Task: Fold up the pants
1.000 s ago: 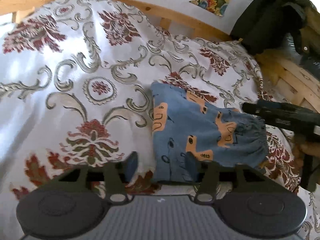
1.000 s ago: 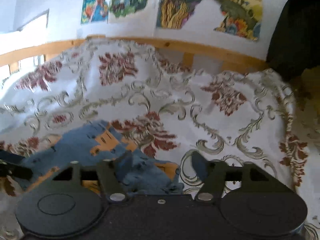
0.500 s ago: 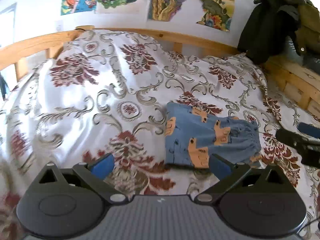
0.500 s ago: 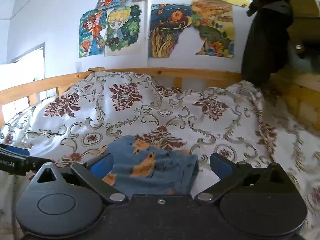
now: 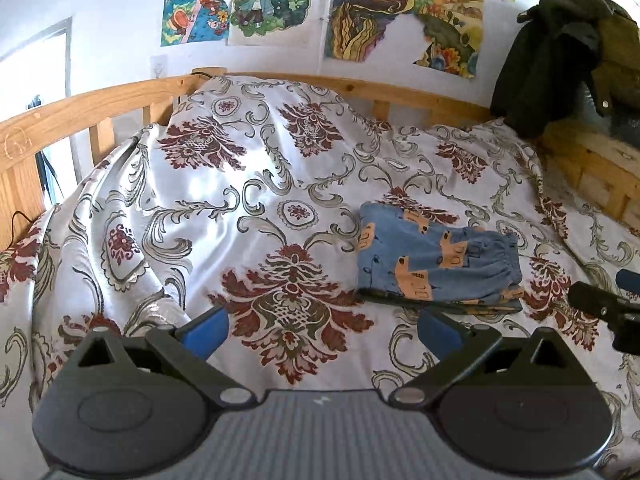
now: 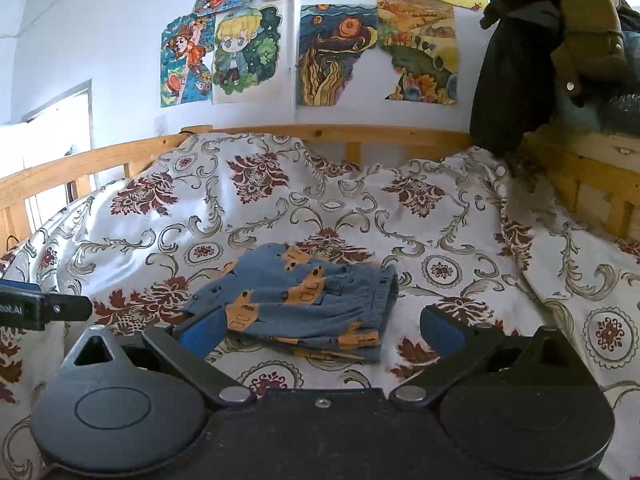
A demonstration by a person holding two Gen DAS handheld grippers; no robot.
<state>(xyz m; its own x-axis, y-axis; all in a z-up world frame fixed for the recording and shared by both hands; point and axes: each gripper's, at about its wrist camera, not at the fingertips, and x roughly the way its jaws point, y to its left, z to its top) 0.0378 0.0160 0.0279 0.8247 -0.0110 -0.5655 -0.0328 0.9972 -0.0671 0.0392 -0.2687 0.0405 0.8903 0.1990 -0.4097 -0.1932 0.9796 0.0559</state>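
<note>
Blue pants [image 5: 436, 266] lie folded in a compact bundle on the bed cover [image 5: 240, 208]. I hold the left gripper [image 5: 322, 330] and right gripper [image 6: 320, 326] above it, jaws spread, both empty. Any contact now can, I think, undo the slippery layers.

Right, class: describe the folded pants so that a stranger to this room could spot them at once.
Start at the wooden-railed bed under the wall drawings, covered by a white floral bedspread. Near its middle lies a small folded bundle of blue fabric pants. It alone is blue with orange shapes, unlike the red and grey scrollwork around it.
</note>
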